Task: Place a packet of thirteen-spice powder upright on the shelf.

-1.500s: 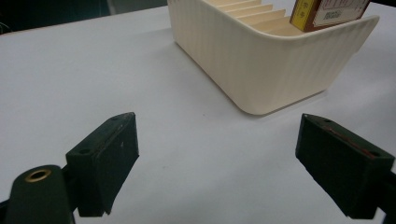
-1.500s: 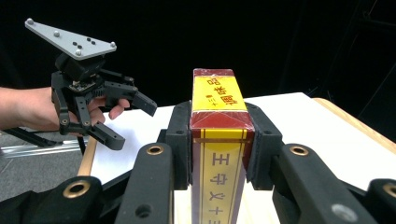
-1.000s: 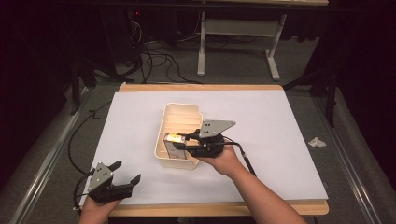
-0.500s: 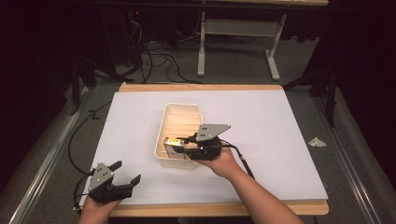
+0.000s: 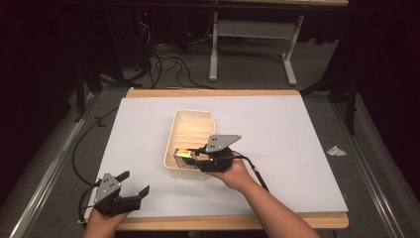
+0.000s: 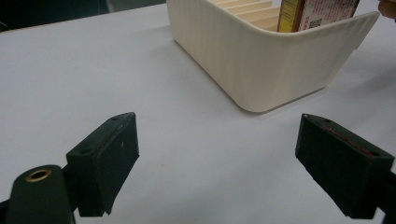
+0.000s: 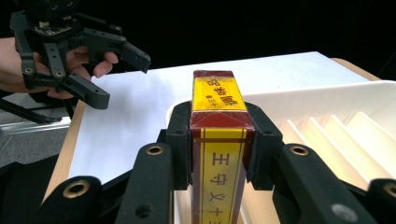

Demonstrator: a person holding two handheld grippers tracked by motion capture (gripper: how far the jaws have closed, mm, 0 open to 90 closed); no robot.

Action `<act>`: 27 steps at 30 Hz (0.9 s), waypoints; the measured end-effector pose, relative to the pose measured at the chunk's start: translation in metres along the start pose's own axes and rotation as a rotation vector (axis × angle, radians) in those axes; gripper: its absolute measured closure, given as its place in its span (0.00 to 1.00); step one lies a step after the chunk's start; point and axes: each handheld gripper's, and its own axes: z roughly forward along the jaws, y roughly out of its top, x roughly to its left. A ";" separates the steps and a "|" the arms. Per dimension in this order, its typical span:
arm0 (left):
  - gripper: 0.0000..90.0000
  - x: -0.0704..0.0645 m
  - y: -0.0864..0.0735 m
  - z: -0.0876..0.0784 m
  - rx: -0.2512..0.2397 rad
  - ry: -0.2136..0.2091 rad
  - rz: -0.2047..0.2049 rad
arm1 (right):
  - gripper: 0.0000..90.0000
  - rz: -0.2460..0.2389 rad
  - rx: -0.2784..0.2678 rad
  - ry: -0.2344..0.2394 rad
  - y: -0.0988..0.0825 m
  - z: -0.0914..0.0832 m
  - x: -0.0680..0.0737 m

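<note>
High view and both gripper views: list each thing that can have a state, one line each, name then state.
Left hand-held gripper: jaws open, nothing between them, low over the white sheet.
Right hand-held gripper: shut on the box.
Red and yellow box: gripped on both sides, at the near end of the bin.
Cream slotted bin: upright on the sheet, its far slots empty.
</note>
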 end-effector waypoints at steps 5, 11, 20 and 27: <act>0.16 0.000 0.000 0.000 -0.001 0.000 0.000 | 0.76 0.007 0.003 -0.001 -0.003 0.003 -0.001; 0.16 0.000 0.000 0.000 -0.002 0.000 0.001 | 0.76 0.004 0.011 -0.003 -0.007 0.006 -0.001; 0.16 0.000 0.000 0.000 0.000 -0.001 0.001 | 0.75 0.022 0.011 -0.006 -0.010 0.004 -0.002; 0.16 -0.001 0.000 0.000 0.000 -0.001 0.000 | 0.75 0.031 0.016 -0.011 -0.012 0.000 -0.003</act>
